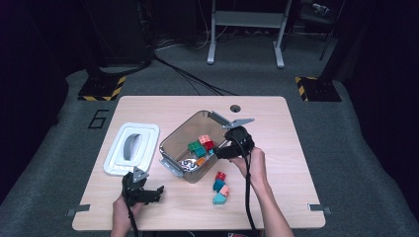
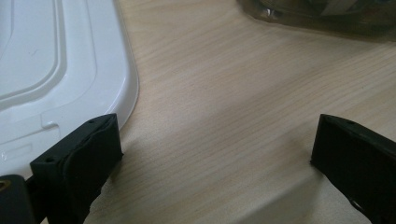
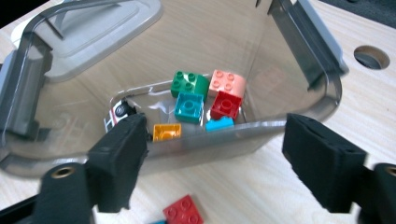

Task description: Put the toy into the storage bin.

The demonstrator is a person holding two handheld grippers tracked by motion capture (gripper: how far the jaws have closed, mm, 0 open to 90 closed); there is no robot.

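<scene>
Bin (image 3: 299,121) rim sits between wide-spread, empty right gripper (image 3: 219,163) fingers.

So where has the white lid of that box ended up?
In the high view the white lid lies flat on the table's left side, beside the clear bin, just beyond the open left gripper.

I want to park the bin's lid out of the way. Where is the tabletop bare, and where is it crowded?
Bare: the far strip behind the bin and lid, the right side beyond the right claw, and the wood between the left claw and the loose blocks. Crowded: the middle.
</scene>
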